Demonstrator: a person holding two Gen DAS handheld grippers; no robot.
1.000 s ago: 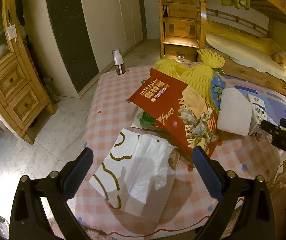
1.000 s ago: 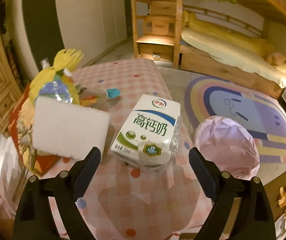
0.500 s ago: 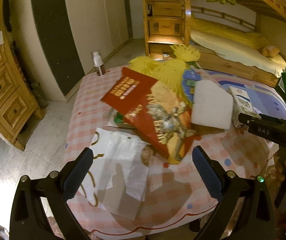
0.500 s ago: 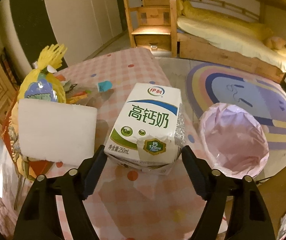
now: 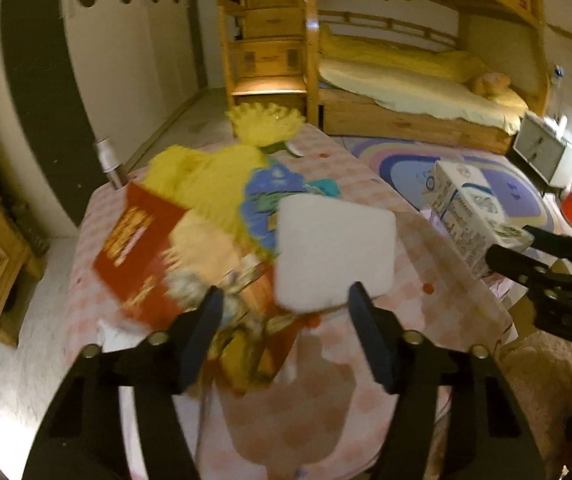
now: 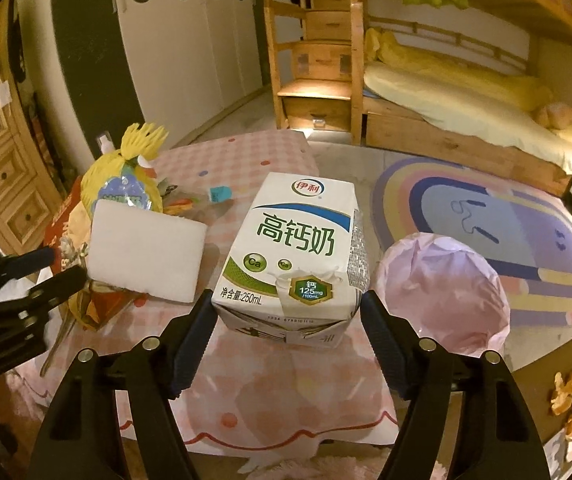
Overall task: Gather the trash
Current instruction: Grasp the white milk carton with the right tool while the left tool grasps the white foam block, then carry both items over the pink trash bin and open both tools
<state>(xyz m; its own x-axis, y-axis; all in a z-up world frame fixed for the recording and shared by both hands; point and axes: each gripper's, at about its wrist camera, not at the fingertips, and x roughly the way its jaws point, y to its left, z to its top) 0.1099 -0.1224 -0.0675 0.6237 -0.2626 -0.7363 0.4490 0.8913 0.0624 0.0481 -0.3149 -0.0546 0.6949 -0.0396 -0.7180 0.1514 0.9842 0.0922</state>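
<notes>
Carton sits between the right gripper's pads near the table's right edge, clasped and seemingly lifted. Next: swing it over the pink-lined bin beside that edge. Left gripper, jaws just narrowing yet unclenched, reaches for the white foam.

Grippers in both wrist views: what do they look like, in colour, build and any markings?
Both the left gripper and the right gripper have matte black angular plastic frames with silver round bolt heads at the joints. Each carries two long fingers faced with dark blue ribbed pads. No cables, sleeves or legible markings show.
</notes>
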